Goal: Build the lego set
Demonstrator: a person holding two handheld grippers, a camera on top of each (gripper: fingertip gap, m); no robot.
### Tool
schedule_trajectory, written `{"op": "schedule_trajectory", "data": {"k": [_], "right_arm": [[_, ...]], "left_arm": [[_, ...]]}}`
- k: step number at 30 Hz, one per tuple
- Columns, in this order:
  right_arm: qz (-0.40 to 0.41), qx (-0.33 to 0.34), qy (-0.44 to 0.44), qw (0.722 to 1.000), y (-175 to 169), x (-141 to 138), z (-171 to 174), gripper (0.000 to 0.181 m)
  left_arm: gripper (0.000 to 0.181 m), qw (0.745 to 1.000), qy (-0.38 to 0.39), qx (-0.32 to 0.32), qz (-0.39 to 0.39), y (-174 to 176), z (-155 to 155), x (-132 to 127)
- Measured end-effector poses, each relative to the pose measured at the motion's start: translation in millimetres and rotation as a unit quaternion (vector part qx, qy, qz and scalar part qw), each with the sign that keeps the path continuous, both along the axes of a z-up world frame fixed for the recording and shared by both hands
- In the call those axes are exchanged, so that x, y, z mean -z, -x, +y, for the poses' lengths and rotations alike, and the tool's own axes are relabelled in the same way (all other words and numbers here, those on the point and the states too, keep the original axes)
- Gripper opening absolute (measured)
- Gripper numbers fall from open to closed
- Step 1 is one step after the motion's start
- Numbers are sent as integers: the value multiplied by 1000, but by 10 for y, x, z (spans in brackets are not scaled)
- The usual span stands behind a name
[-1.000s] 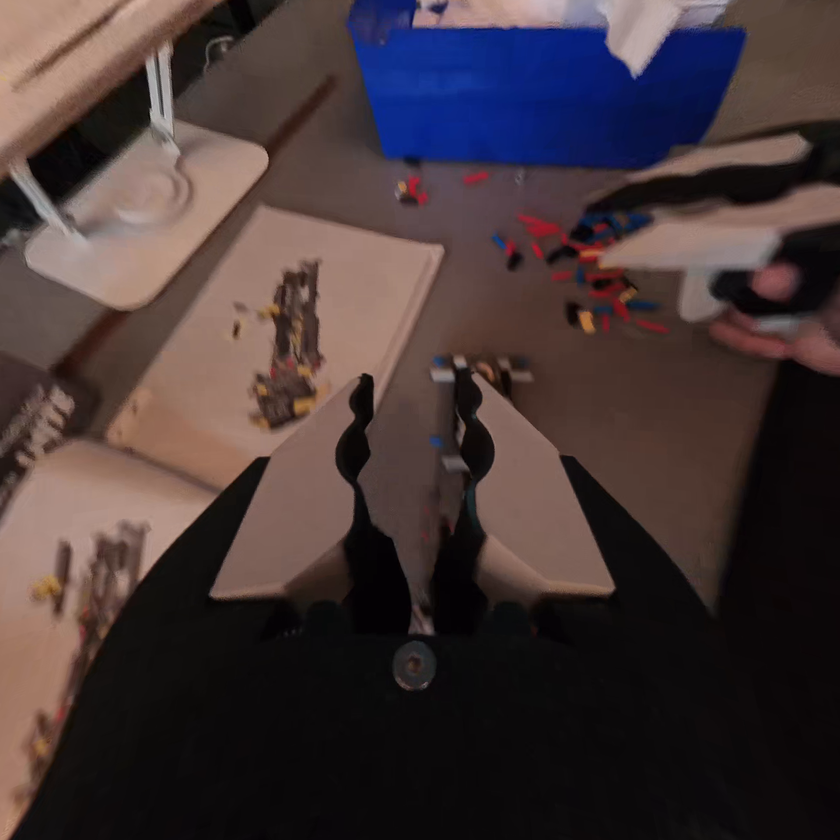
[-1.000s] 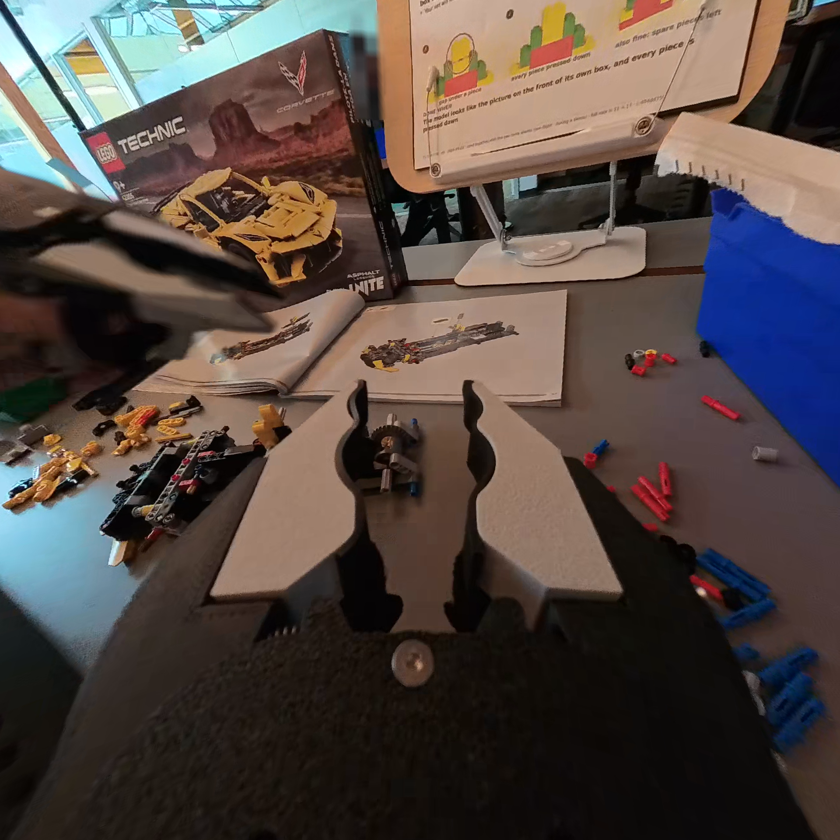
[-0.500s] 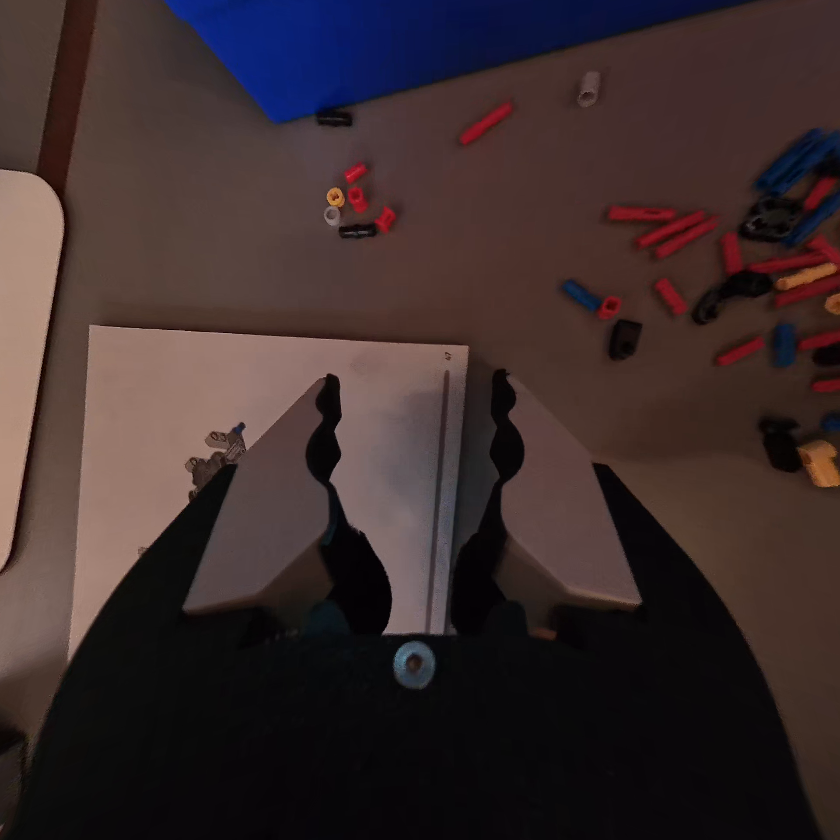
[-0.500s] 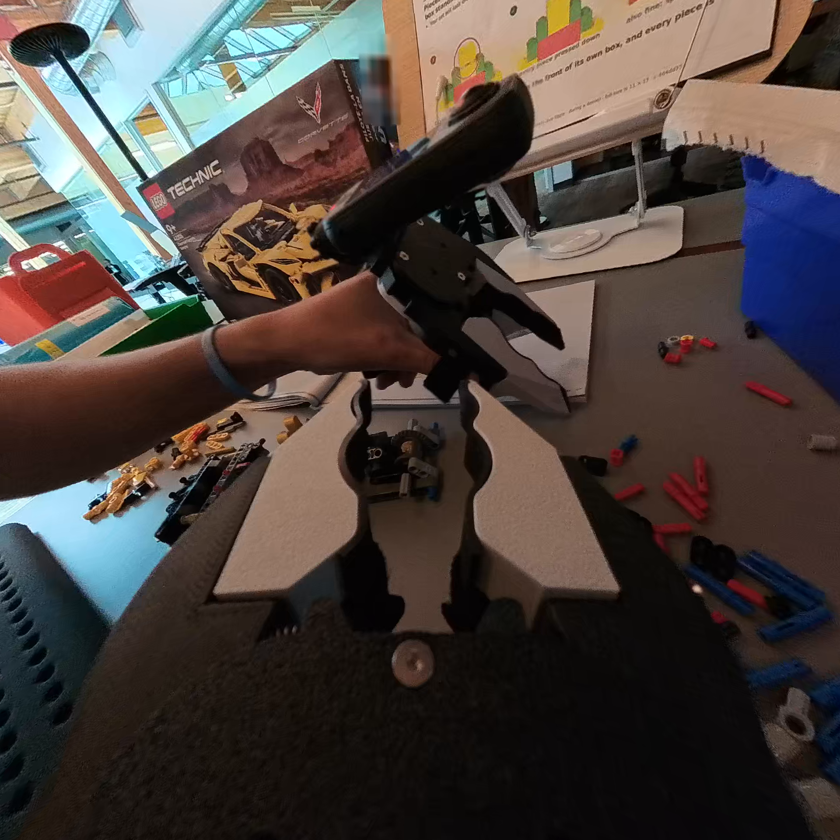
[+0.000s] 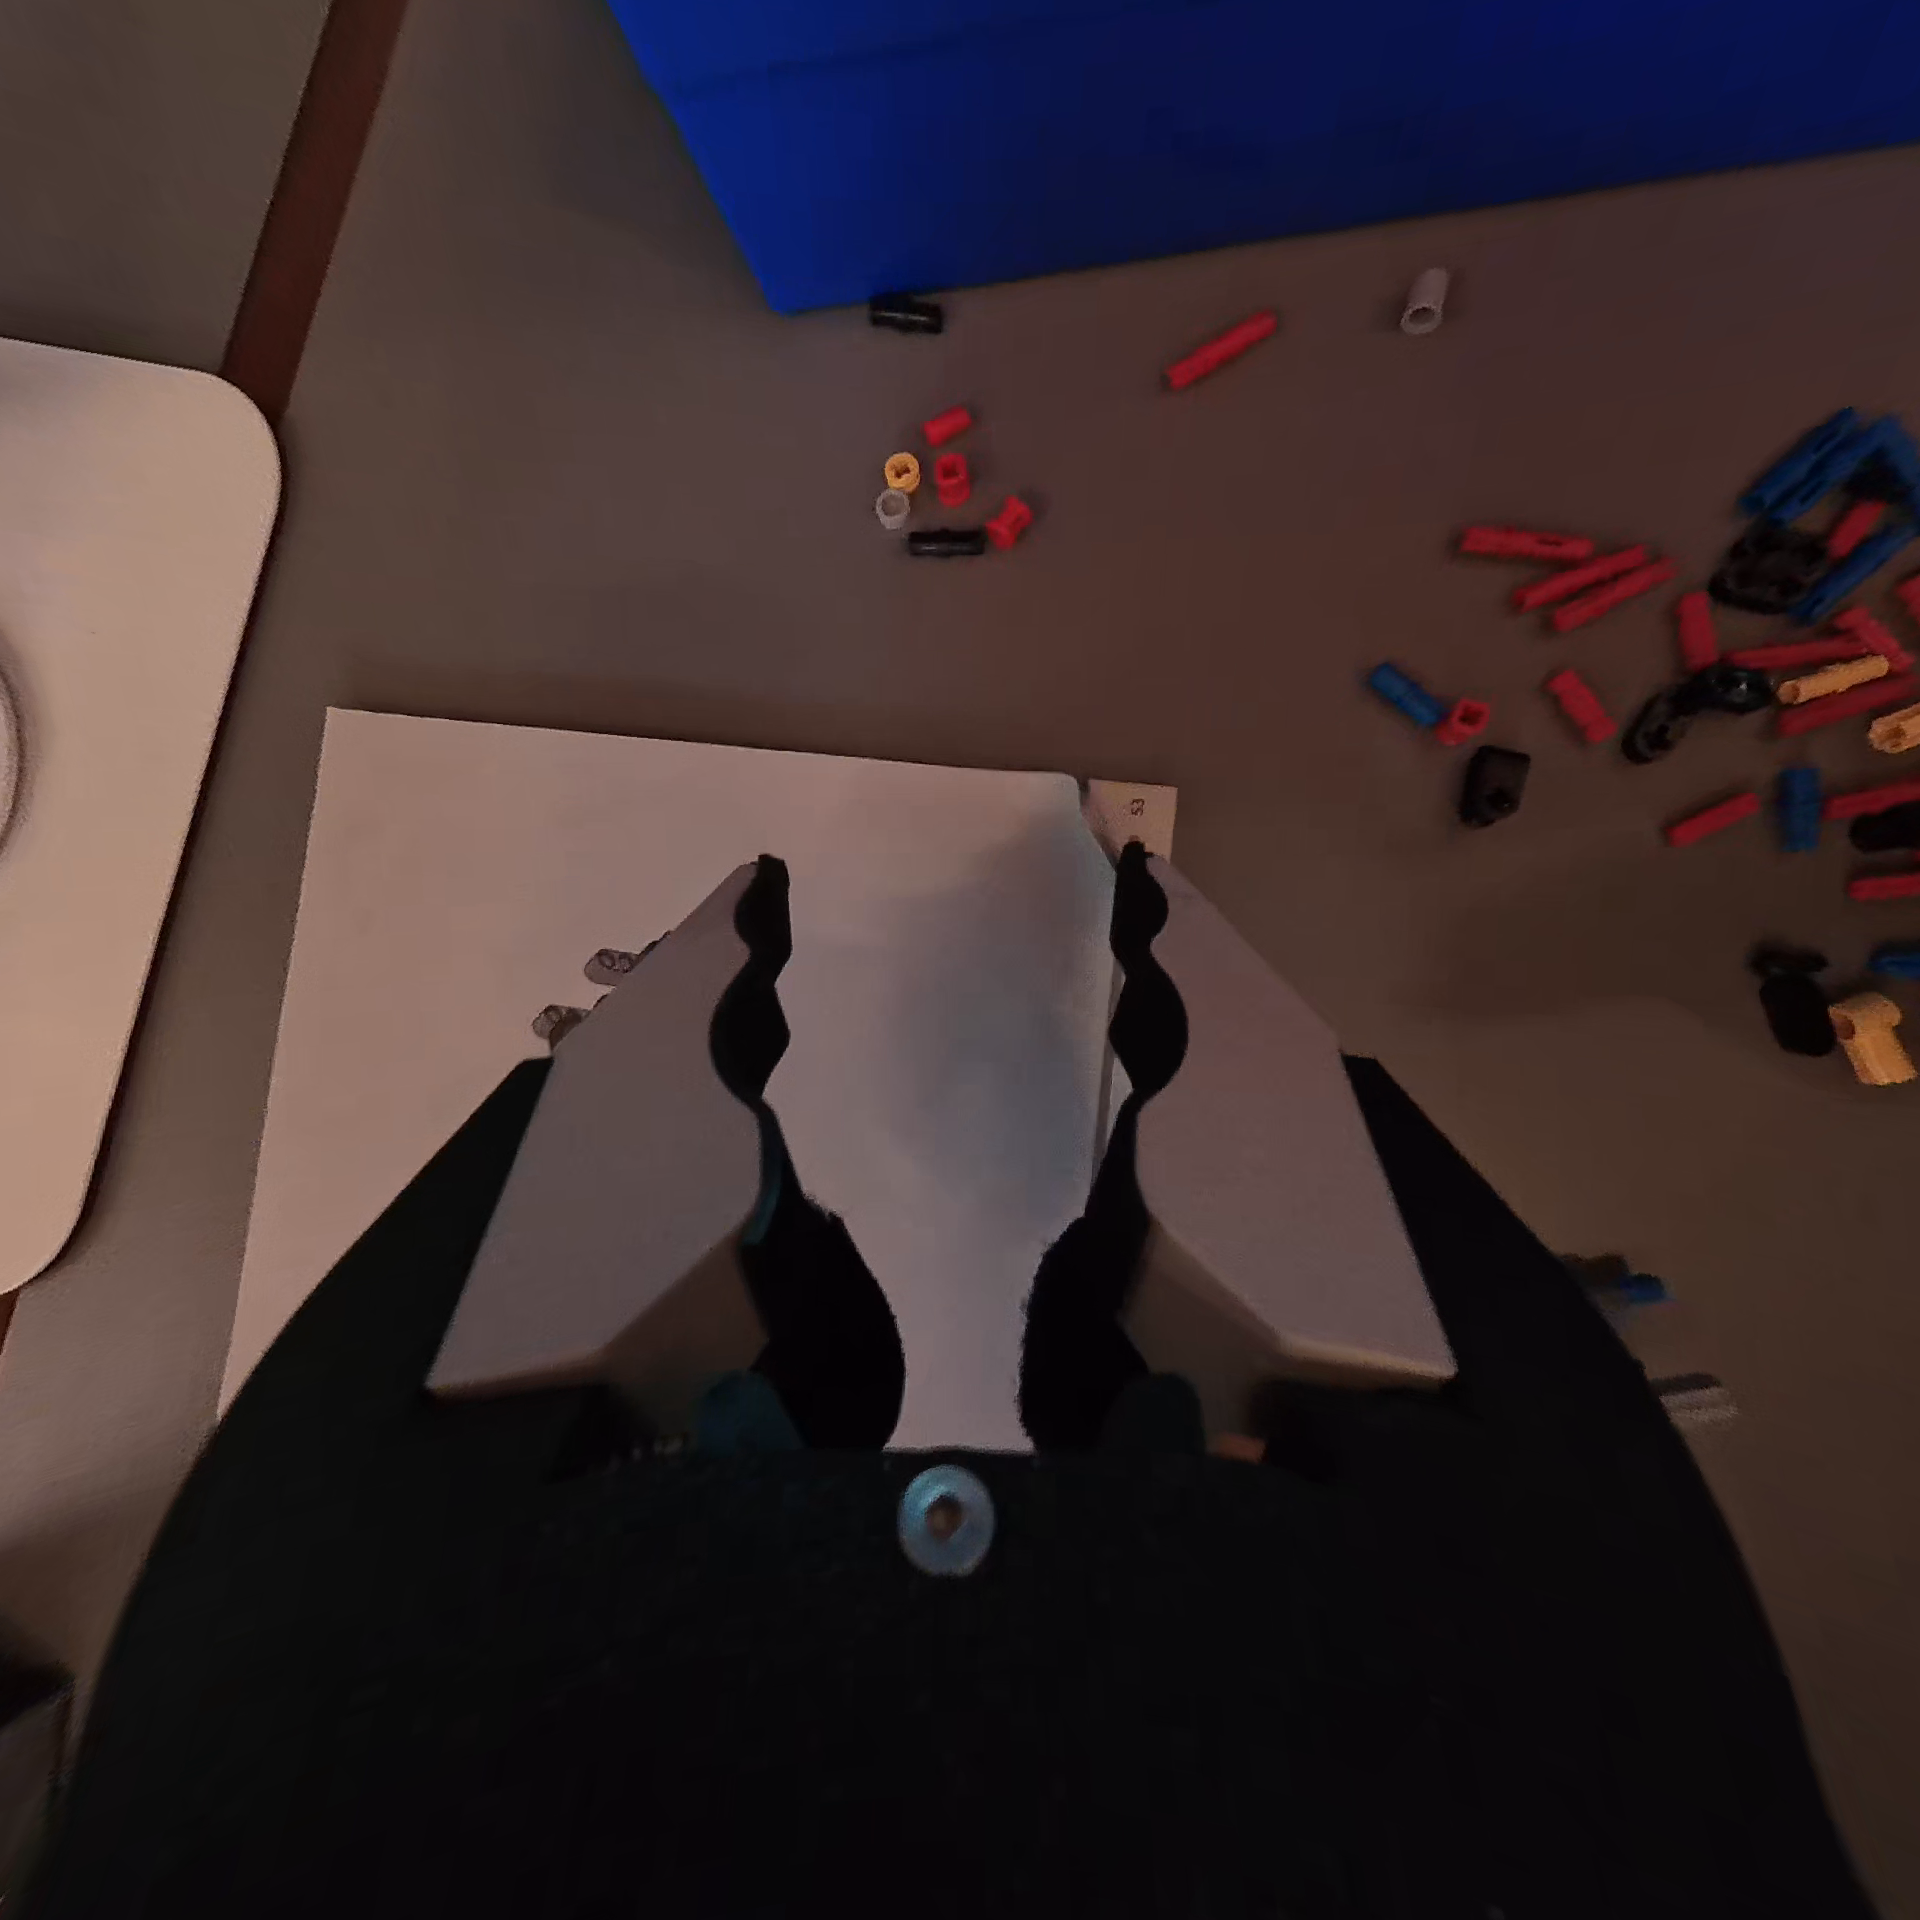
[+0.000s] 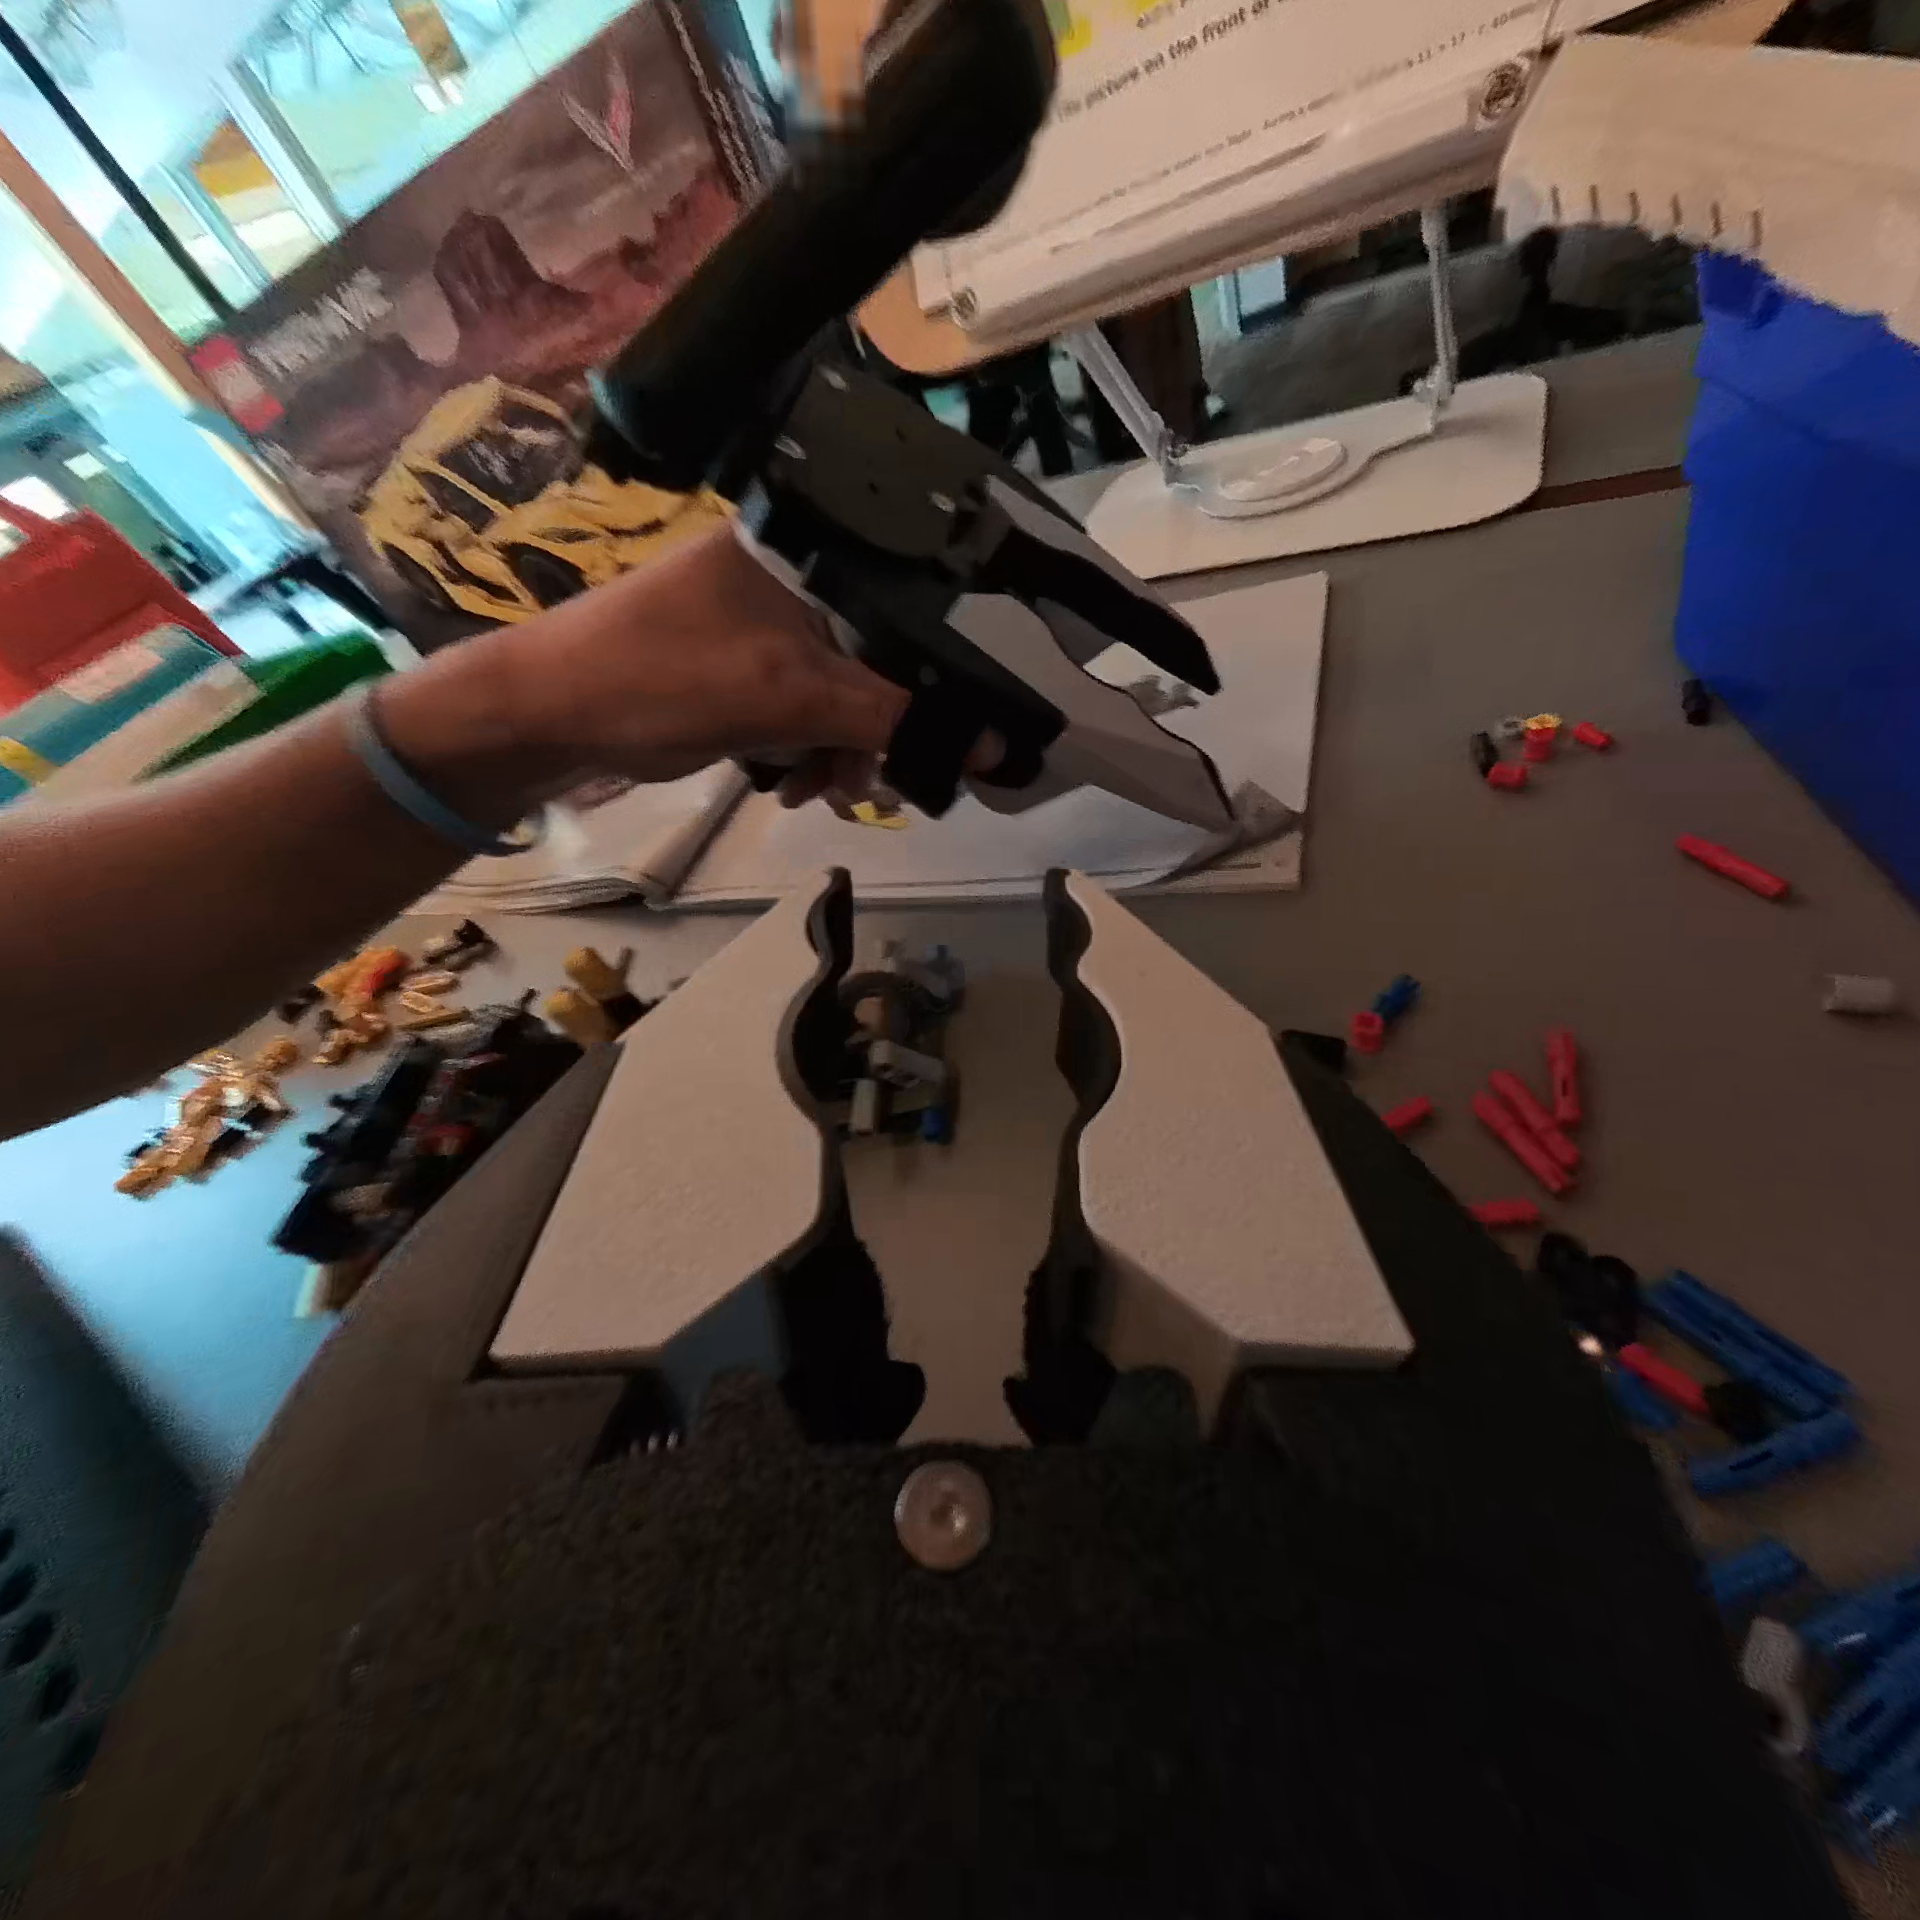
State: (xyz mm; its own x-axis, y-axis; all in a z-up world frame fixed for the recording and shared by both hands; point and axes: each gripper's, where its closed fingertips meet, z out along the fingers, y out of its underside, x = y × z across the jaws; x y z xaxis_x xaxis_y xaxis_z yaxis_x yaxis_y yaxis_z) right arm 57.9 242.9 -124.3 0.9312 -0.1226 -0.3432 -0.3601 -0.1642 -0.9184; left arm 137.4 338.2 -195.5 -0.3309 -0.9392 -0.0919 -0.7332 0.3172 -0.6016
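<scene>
My left gripper (image 5: 951, 868), jaws spread, lifts the instruction booklet (image 5: 665, 831) corner; right gripper (image 6: 948, 883) gapes empty over bare table (image 6: 1455, 935) beside it.

The right gripper (image 6: 945, 914) has matt, grainy grey fingers (image 6: 1195, 1164) on a rough black body. The booklet (image 5: 935, 935) is smooth matt paper. Loose pins (image 6: 1527, 1122) look like glossy plastic; the tabletop (image 5: 623, 520) seems matt.
</scene>
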Motion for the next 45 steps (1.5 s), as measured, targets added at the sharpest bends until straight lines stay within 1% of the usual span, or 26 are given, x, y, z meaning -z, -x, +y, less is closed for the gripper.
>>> {"op": "schedule_trajectory", "data": {"k": [3,5,9,12,15,17,18,20,23,24,25,26,27,28,30,31,32,33,35,37,38,39,40,42,43,45], "right_arm": [[-12,9,90,996,-199,239,138,39],[-1,-5,145,989,-289,370,282,46],[-16,-19,236,972,-468,662,571,48],[-23,-22,277,960,-504,818,728,46],[-24,-16,285,958,-516,813,871,43],[-24,-11,292,956,-519,819,959,38],[-33,-6,291,956,-538,816,994,25],[-63,1,284,957,-555,771,1038,12],[-151,-27,212,965,-370,468,1168,4],[-190,-45,196,961,-254,376,1212,5],[-238,-51,193,951,-176,313,1241,4],[-287,-54,194,937,-99,270,1268,4],[-334,-53,193,921,-36,231,1293,4],[-371,-47,192,907,12,199,1314,2],[-399,-69,188,895,180,192,1355,7],[-393,-80,189,896,240,198,1358,14],[-372,-104,190,902,314,218,1344,33],[-335,-127,189,914,364,219,1317,57],[-217,-173,166,946,427,105,1284,89],[-67,-218,122,966,423,-101,1319,104],[-3,-240,98,966,395,-194,1367,104],[30,-250,87,964,331,-217,1447,101],[29,-249,101,963,251,-135,1539,98],[-16,-253,155,955,172,127,1667,98],[-23,-255,159,953,177,179,1720,94],[-24,-256,147,955,200,183,1790,69]], "left_arm": [[57,1000,16,1,7,23,28,13],[56,1000,26,-2,7,25,56,16],[54,999,42,-6,2,13,104,-3],[53,998,58,-9,-2,19,138,-23],[52,996,85,-17,-6,41,176,-58],[48,990,138,-29,-8,76,151,-128],[45,981,190,-40,-4,103,119,-193],[48,951,301,-66,-1,159,109,-372],[70,889,448,-93,-4,271,157,-643],[75,878,468,-99,-1,323,178,-678],[85,878,468,-104,1,378,209,-675],[86,879,463,-111,-5,429,251,-686],[78,879,461,-122,-14,481,311,-704],[62,877,460,-140,-20,534,392,-710],[28,872,458,-171,-20,654,542,-661],[12,868,463,-177,-21,709,593,-637],[6,861,476,-179,-25,752,626,-635],[5,851,494,-178,-28,793,639,-646],[3,835,523,-165,-35,864,631,-689],[2,830,533,-159,-47,909,650,-712],[2,827,538,-152,-52,926,642,-735],[2,823,547,-146,-52,941,625,-757],[3,817,558,-139,-56,947,605,-795],[4,804,575,-138,-58,947,597,-840],[4,800,580,-142,-64,938,617,-859],[6,790,592,-141,-77,929,646,-915]]}}
